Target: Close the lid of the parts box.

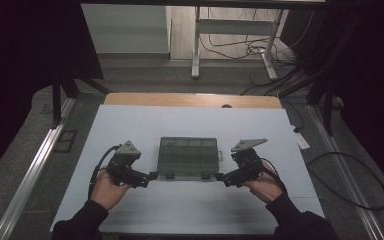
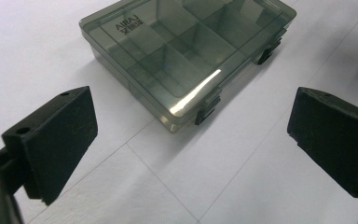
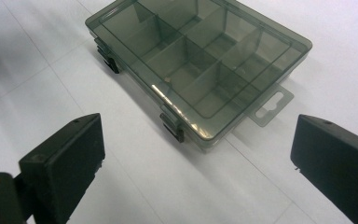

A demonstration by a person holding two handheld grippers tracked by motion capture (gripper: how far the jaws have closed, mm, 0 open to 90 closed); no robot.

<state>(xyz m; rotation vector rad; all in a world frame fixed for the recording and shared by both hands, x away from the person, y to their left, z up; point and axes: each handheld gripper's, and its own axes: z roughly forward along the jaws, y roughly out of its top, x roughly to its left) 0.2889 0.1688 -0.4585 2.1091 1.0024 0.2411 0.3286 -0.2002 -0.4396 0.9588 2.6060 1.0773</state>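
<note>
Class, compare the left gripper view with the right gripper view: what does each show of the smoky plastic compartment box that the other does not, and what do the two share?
Left gripper view: raised lettering on the lid near one corner of the compartment box.

Right gripper view: a clear hang tab with a slot, sticking out from one short side of the box.

Both: the closed box on the white table, its inner dividers seen through the lid, two dark latches on the side facing the grippers, and open jaws apart from the box, with nothing between them.
</note>
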